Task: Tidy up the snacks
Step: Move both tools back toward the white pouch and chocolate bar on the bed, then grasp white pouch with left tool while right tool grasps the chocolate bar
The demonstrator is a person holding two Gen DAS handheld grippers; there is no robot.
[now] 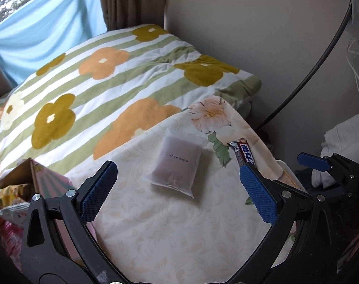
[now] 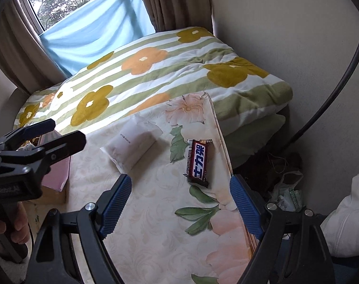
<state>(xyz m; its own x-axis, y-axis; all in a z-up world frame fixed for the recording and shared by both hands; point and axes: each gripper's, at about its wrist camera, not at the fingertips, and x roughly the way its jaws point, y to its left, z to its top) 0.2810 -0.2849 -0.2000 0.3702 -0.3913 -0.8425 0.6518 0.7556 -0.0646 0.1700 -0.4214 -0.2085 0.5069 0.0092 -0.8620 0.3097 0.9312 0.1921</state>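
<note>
A frosted pouch (image 1: 175, 163) with a dark filling lies flat on the floral tablecloth (image 1: 179, 236). My left gripper (image 1: 177, 168) hovers over it, open, with the pouch between and beyond its blue pads and not touched. To the right, near the table's edge, lies a dark red chocolate bar (image 2: 198, 163). My right gripper (image 2: 180, 178) stands open just in front of the bar with nothing in it. The pouch (image 2: 132, 144) shows left of the bar. The left gripper (image 2: 68, 130) also shows at that view's left edge, held by a hand (image 2: 11, 224).
A cardboard box (image 1: 16, 177) with a pink side holds several snack packets at the table's left. Behind the table is a bed with a striped flower blanket (image 1: 96, 75). Right of the table edge are a black curved tube (image 2: 333, 90), a bag (image 2: 288, 191) on the floor and white cloth (image 2: 349, 217).
</note>
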